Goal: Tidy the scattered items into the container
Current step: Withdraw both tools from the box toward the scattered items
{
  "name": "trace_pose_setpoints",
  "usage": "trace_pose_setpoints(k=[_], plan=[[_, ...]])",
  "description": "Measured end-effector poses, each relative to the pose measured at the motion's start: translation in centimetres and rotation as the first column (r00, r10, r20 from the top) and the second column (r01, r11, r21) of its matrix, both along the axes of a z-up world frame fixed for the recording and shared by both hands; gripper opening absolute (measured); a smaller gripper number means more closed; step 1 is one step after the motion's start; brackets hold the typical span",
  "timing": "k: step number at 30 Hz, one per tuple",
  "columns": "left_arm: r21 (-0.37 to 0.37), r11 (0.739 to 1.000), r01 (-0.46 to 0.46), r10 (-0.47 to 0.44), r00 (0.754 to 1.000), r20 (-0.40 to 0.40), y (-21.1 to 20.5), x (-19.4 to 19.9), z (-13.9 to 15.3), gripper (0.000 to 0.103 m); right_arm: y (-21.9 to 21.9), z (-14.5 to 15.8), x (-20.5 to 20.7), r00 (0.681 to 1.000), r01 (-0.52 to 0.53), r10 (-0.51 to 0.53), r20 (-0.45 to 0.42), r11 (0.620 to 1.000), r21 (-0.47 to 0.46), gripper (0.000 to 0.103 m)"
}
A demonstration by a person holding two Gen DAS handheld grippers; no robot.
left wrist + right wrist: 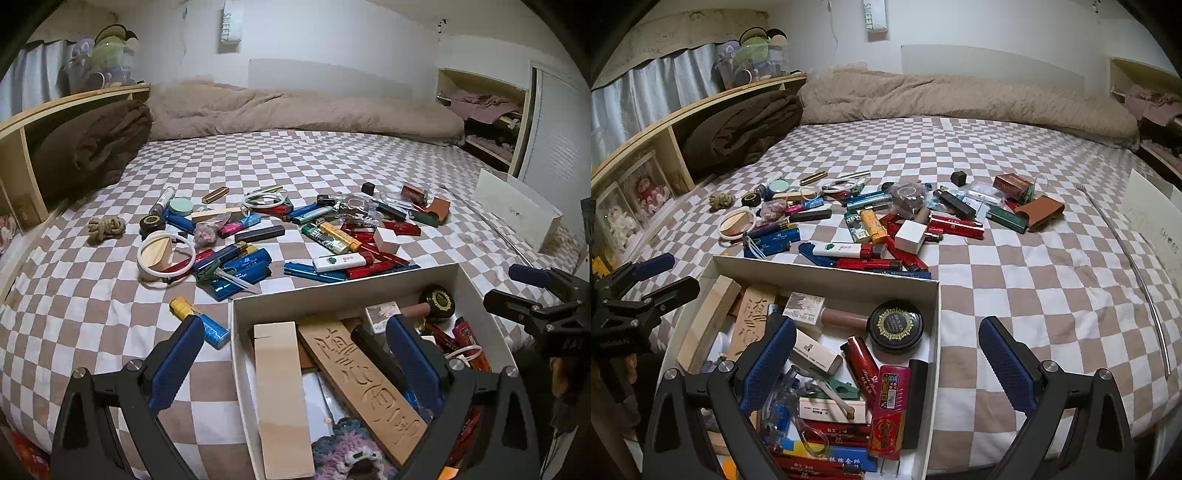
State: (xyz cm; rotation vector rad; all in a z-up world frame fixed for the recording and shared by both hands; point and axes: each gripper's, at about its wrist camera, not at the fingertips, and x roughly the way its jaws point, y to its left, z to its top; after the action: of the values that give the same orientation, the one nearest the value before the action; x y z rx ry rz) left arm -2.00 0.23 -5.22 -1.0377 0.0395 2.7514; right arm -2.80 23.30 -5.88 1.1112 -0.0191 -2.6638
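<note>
Both tongs, left point(291, 365) and right point(886, 365), spread empty over the box point(827, 267), so next grab looks like the nearby white lighter point(836, 250).

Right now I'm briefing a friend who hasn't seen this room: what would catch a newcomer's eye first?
First, the jumble of red, blue and green lighters and small boxes strewn mid-bed across the brown-and-white checkered bedsheet. Next, the white cardboard box at the near edge, already crowded, with a carved wooden plaque and a round black tin inside. Both open grippers, left and right, hover over it.
</note>
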Motion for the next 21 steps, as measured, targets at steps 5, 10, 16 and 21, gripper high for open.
trace_pose_setpoints(k=[5,10,16,21], plan=[[0.020,1.000,-0.003,0.002,1.000,0.028,-0.4,-0.6,-0.5,0.100,-0.1,-0.5,-0.4,1.000,-0.005,0.005,0.016,1.000,0.005,0.099],[0.057,0.998,-0.012,0.009,0.998,0.058,-1.4,-1.2,-0.9,0.100,-0.1,-1.1,-1.2,0.999,-0.005,0.005,0.035,1.000,0.012,0.099],[0.068,0.997,-0.047,0.043,0.997,0.058,-3.0,-2.3,-0.8,0.100,0.1,-1.3,-2.7,0.999,-0.011,0.010,0.044,1.000,0.007,0.099],[0.073,0.991,-0.111,0.107,0.993,0.059,-5.3,-3.9,-0.3,0.100,1.0,-1.0,-4.2,0.999,0.004,-0.004,0.036,1.000,0.001,0.099]])
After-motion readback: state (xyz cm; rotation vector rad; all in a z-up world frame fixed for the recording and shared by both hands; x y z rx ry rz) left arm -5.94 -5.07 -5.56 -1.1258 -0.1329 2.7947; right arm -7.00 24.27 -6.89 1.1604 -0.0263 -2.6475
